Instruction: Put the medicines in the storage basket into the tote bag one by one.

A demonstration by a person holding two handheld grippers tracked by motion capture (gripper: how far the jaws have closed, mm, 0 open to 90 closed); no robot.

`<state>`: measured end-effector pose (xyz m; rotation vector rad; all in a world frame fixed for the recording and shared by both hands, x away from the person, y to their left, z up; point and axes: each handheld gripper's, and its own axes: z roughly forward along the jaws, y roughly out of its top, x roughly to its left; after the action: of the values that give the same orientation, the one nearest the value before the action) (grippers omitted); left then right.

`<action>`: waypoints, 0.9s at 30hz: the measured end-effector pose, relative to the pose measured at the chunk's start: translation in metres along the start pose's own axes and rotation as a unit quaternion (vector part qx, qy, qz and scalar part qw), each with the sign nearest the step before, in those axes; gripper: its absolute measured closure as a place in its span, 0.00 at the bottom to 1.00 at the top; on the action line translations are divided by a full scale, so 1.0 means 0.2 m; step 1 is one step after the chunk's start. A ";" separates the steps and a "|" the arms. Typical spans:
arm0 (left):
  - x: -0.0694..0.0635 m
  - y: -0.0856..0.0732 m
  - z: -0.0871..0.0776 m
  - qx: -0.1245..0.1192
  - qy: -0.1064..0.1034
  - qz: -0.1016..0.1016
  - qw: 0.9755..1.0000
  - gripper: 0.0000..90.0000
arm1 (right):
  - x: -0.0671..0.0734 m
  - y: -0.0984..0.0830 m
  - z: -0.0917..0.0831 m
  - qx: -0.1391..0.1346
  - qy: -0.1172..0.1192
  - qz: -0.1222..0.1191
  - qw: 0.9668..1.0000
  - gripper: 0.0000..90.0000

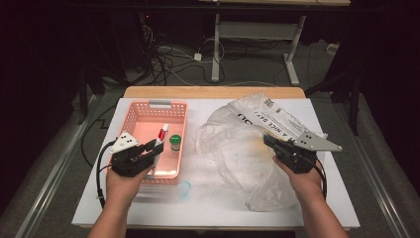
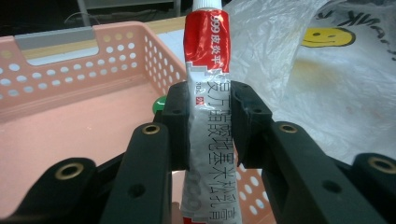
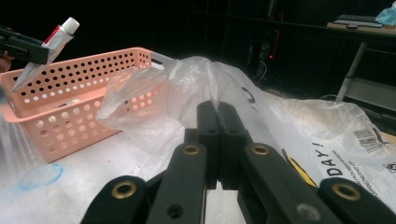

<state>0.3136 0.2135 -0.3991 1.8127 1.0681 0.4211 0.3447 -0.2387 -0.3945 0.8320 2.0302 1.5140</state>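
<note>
The left hand-held gripper point(image 2: 209, 123) is clamped on a tube of ointment point(image 2: 208, 93), its pads pressing the silver-and-white body just below the red band, with the white cap pointing up and away. In the high view this hand-held gripper point(image 1: 148, 148) holds the tube point(image 1: 160, 140) over the near right part of the pink basket point(image 1: 132, 114), above the basket floor where a small green-capped bottle point(image 1: 175, 142) stands. The tube looks light and soft-walled, so it will dent under a hard squeeze and could slide along its glossy skin; the flat middle of the body, where it is now held, seems the safest place.

The right hand-held gripper point(image 3: 217, 122) has its jaws closed together, pinching a fold of the clear plastic bag point(image 3: 196, 84). The bag point(image 1: 237, 144) lies crumpled on the white surface point(image 1: 208, 198) to the right of the basket; it is thin, limp and slippery, best taken by a bunched edge.
</note>
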 end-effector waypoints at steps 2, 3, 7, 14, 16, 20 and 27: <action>-0.01 0.00 0.00 0.001 -0.003 0.000 1.000 0.76 | 0.00 0.00 0.00 0.001 0.001 0.002 1.000 1.00; -0.01 0.00 0.00 0.001 -0.003 0.000 1.000 0.76 | 0.00 0.00 0.00 0.001 0.001 0.004 1.000 1.00; -0.03 0.01 0.00 -0.005 -0.010 0.001 1.000 0.76 | 0.00 -0.01 0.00 0.000 0.000 0.005 1.000 1.00; -0.08 0.02 0.00 -0.014 -0.030 0.005 0.999 0.76 | -0.01 0.00 -0.01 -0.005 -0.001 0.006 1.000 1.00; -0.09 0.02 0.00 -0.014 -0.042 0.003 0.999 0.76 | -0.01 0.00 -0.01 -0.006 -0.001 0.007 1.000 1.00; -0.12 0.01 0.02 -0.012 -0.052 0.008 0.999 0.76 | -0.01 0.00 -0.01 -0.005 -0.001 0.006 1.000 1.00; -0.19 0.01 0.04 -0.007 -0.066 0.024 0.998 0.76 | -0.01 0.00 -0.01 -0.004 -0.001 0.004 1.000 1.00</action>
<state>0.3002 0.1775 -0.3949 1.8300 0.9311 0.3316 0.3439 -0.2410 -0.3941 0.8392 2.0209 1.5253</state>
